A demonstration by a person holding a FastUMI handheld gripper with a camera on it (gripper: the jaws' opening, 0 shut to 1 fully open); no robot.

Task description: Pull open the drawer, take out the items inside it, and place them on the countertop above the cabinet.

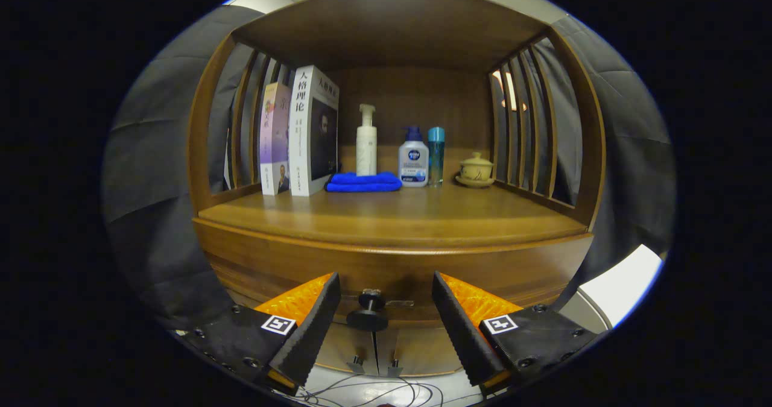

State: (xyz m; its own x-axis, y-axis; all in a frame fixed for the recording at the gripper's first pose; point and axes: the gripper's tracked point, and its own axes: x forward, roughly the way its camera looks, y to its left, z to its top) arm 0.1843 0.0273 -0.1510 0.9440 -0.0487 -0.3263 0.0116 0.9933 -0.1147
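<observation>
A wooden cabinet stands in front of me, its countertop (392,217) just above a closed drawer front (289,262). A dark round knob (368,312) sticks out from the drawer. My gripper (386,289) is open, one finger on each side of the knob, neither touching it. The knob sits between the fingertips, a little nearer the left one. What lies inside the drawer is hidden.
On the countertop's back stand two books (301,132), a folded blue cloth (363,182), a white pump bottle (366,141), a blue-capped bottle (414,160), a teal bottle (435,154) and a lidded cup on a saucer (476,170). Slatted sides and a top board enclose the shelf. Cabinet doors with small handles (375,365) lie below; cables cross the floor.
</observation>
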